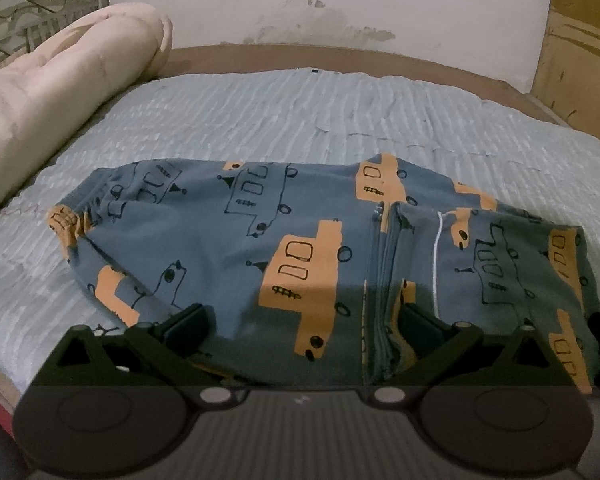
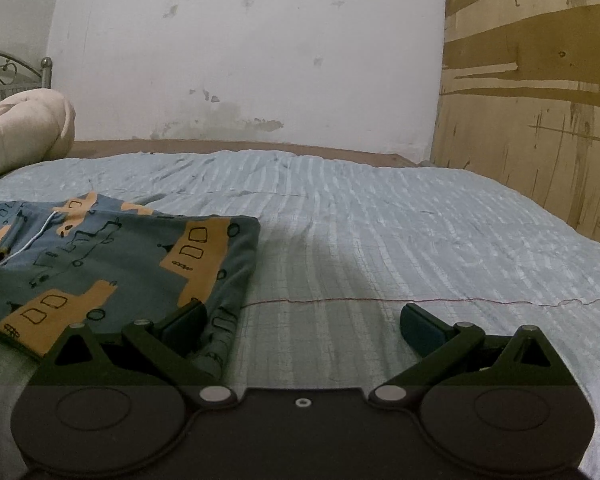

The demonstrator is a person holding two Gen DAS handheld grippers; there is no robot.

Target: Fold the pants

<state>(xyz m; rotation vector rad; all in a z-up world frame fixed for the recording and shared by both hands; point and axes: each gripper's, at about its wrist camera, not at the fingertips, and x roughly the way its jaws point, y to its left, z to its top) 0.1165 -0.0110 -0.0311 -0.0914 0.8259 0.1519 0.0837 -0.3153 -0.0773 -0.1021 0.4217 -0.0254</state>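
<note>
The pants [image 1: 300,240] are blue-grey with orange and outlined truck prints and lie folded on the pale blue bedspread [image 1: 260,120]. In the left wrist view my left gripper [image 1: 300,320] is open, its fingers spread just over the near edge of the pants. In the right wrist view the pants [image 2: 112,264] lie at the left. My right gripper [image 2: 302,320] is open and empty, its left finger [image 2: 184,320] over the pants' right edge and its right finger [image 2: 420,324] over bare bedspread [image 2: 420,232].
A rolled beige blanket [image 1: 60,92] lies along the bed's left side, before a metal headboard [image 1: 24,16]. A white stained wall [image 2: 240,60] stands behind the bed. A wooden board [image 2: 540,100] stands at the right. A thin red thread [image 2: 380,300] lies across the bedspread.
</note>
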